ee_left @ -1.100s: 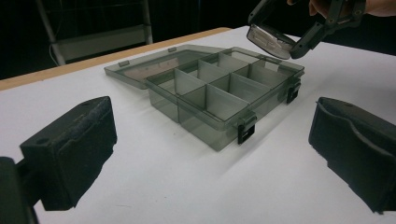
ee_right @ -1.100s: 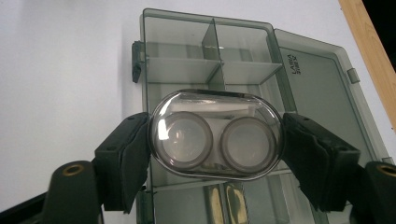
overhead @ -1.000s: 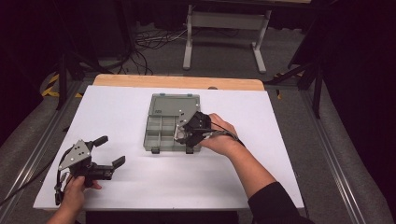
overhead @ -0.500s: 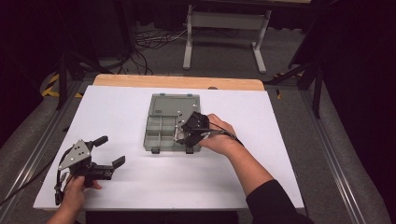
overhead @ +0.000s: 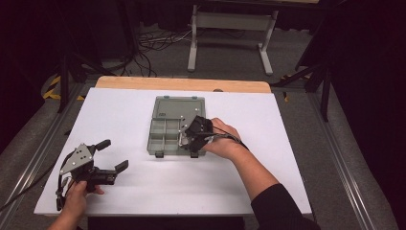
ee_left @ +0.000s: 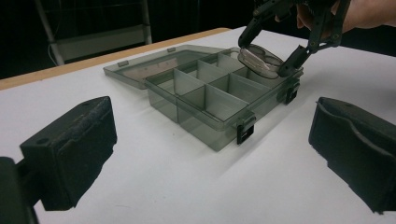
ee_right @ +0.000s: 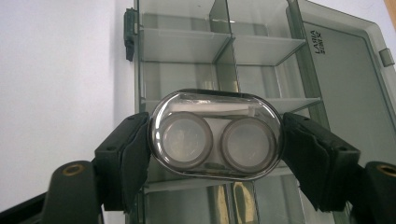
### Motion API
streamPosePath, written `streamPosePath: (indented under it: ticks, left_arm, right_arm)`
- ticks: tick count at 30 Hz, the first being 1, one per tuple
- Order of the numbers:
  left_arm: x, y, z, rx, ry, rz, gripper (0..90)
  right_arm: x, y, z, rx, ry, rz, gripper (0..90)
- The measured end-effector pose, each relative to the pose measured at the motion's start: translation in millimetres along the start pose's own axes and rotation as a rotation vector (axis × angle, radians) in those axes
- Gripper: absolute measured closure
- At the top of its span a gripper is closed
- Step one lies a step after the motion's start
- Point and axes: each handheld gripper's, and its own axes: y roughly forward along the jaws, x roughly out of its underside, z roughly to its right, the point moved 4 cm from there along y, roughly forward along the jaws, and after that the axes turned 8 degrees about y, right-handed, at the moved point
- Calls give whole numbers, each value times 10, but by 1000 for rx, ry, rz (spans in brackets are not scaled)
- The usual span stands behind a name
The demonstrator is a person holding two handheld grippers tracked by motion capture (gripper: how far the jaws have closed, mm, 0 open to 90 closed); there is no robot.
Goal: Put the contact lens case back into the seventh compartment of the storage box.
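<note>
Item: clear oval case (ee_right: 215,135) with two round wells inside — likely a contact-lens case. Held above the near-right compartments of the open grey organiser box (overhead: 165,136), which sits mid-table (overhead: 119,110).

Grip: right gripper (ee_right: 215,140) pinches the case by its two narrow ends, pads pressed on. Left gripper (ee_left: 210,154) spread, holding nothing, resting near the table's front-left corner.

Handling, judged: light, rigid plastic; smooth and rounded — apt to slip or pop out under squeeze. End-to-end hold seems soundest.
</note>
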Motion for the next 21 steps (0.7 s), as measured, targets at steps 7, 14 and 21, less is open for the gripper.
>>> streamPosePath:
  ticks: [7, 14, 21]
  left_arm:
    - [0, 2, 0, 0, 0, 0, 17]
    - [0, 1, 1, 3, -2, 0, 18]
    - [0, 0, 2, 3, -2, 0, 17]
  right_arm:
    - [16, 12, 0, -6, -3, -12, 265]
    - [14, 30, -3, -12, -7, -16, 264]
    - [14, 41, -2, -15, -7, -22, 265]
